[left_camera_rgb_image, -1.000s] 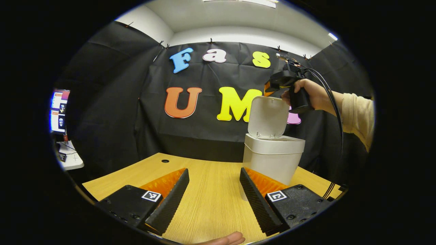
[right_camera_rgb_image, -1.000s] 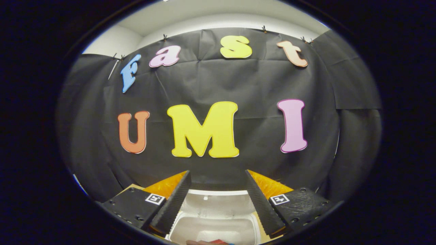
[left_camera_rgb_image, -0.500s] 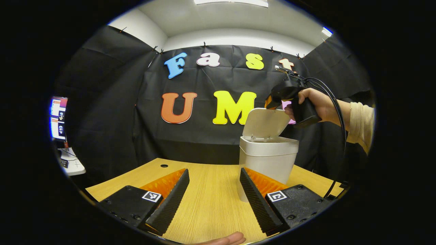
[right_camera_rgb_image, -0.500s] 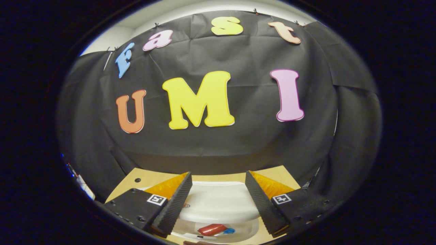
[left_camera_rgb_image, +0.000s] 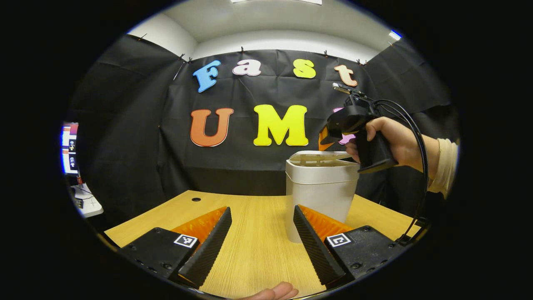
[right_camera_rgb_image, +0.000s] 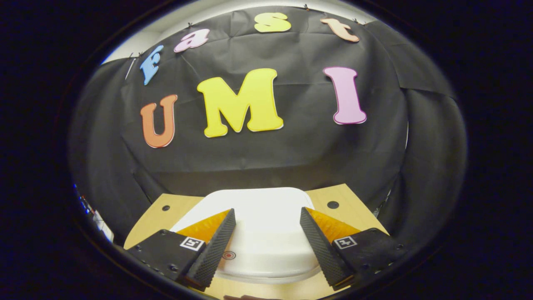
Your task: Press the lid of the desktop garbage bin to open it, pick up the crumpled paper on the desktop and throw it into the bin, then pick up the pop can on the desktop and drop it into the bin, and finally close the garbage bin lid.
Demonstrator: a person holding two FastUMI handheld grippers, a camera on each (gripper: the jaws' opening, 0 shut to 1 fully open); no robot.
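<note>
The white desktop bin [left_camera_rgb_image: 318,200] stands on the wooden table [left_camera_rgb_image: 250,254], just beyond my left gripper's right finger. Its lid [left_camera_rgb_image: 320,157] lies almost flat on the rim, with a thin gap showing its ribbed underside. My left gripper [left_camera_rgb_image: 261,210] hovers open above the tabletop, holding nothing. A hand holds my right gripper [left_camera_rgb_image: 329,139] right above the lid's far right side. In the right gripper view the lid [right_camera_rgb_image: 262,225] spreads beneath my right gripper [right_camera_rgb_image: 266,212], which is open; whether its fingers touch the lid I cannot tell.
A lit monitor [left_camera_rgb_image: 70,146] and a white side desk [left_camera_rgb_image: 85,200] sit far left. The table has cable holes [left_camera_rgb_image: 195,199] [right_camera_rgb_image: 332,204]. A sleeved arm [left_camera_rgb_image: 441,166] reaches in from the right. A fingertip [left_camera_rgb_image: 275,291] shows at the bottom edge.
The lid has swung down from upright to almost flat on the bin. My right gripper came down with it, and the red can inside is now covered.
</note>
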